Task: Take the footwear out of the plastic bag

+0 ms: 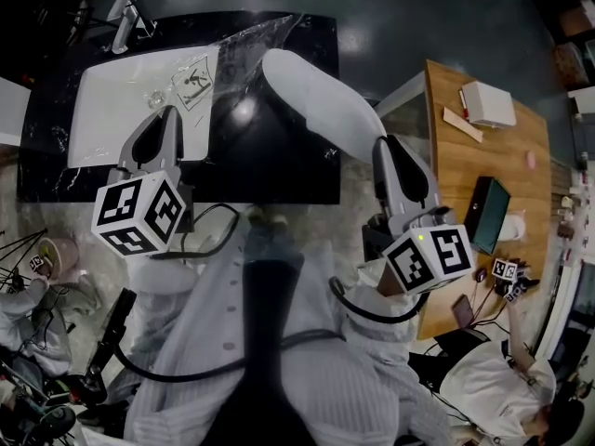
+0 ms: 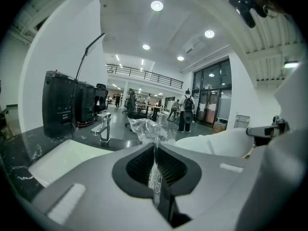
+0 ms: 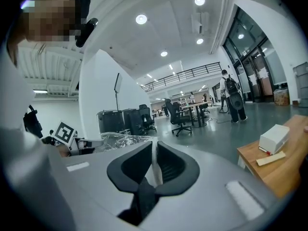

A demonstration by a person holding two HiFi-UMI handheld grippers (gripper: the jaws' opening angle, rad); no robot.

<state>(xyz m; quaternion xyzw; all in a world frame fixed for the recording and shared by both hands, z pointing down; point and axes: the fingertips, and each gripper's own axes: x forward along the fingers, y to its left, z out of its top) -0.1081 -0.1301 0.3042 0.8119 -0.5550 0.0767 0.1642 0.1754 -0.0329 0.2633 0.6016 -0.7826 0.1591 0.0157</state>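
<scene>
A long white piece of footwear (image 1: 316,96) hangs over the black countertop (image 1: 279,175), its far end still inside a clear plastic bag (image 1: 228,63). My left gripper (image 1: 170,111) is shut on the bag's film, which shows pinched between the jaws as clear plastic (image 2: 155,172), with the crumpled bag (image 2: 147,128) beyond. My right gripper (image 1: 383,143) is shut on the near end of the footwear; a thin white edge (image 3: 155,163) sits between its jaws. The footwear (image 2: 216,142) lies to the right in the left gripper view. The bag (image 3: 120,139) shows to the left in the right gripper view.
A white basin (image 1: 112,110) with a faucet (image 1: 125,17) is set in the countertop at the left. A wooden table (image 1: 465,175) at the right carries a white box (image 1: 488,103) and a dark case (image 1: 488,214). People sit at the lower left and lower right.
</scene>
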